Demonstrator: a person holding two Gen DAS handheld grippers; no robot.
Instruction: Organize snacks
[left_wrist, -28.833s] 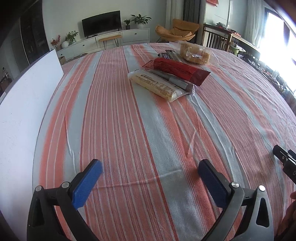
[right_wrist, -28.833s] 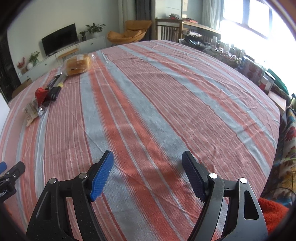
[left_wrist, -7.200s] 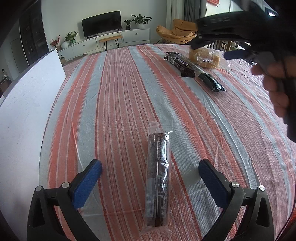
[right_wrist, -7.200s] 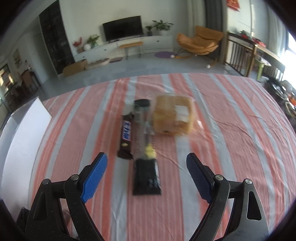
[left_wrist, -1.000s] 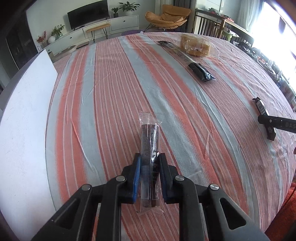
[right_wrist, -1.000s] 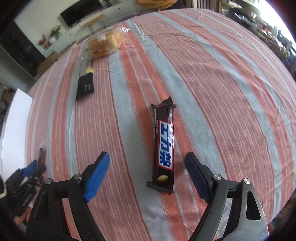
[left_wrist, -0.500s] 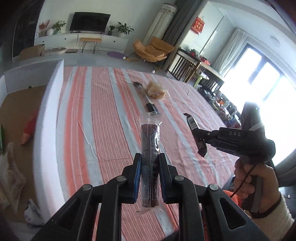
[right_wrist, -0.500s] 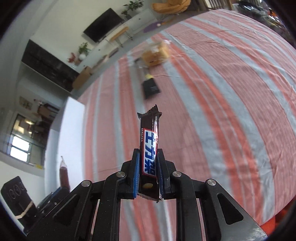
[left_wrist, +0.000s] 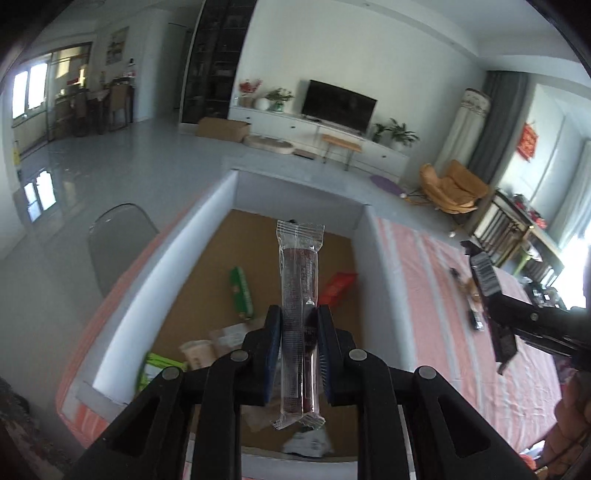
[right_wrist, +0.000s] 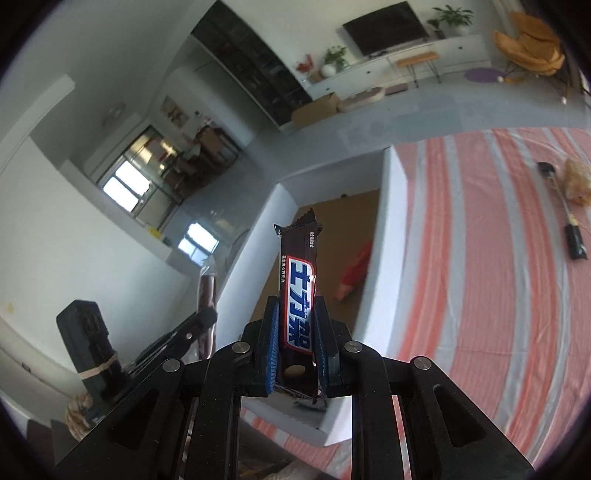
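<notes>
Upright, chocolate bar between right tool pads

Two held snack bars, one box.

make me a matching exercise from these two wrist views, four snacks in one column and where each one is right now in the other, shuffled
Things:
1. clear-wrapped dark snack stick
2. brown chocolate bar
3. green packet
4. bagged bread

Places:
A. lying on the striped tablecloth
B. clamped in the right gripper
C. lying inside the white box
D. clamped in the left gripper

Pairs: 1-D, 2-B, 3-C, 4-A
</notes>
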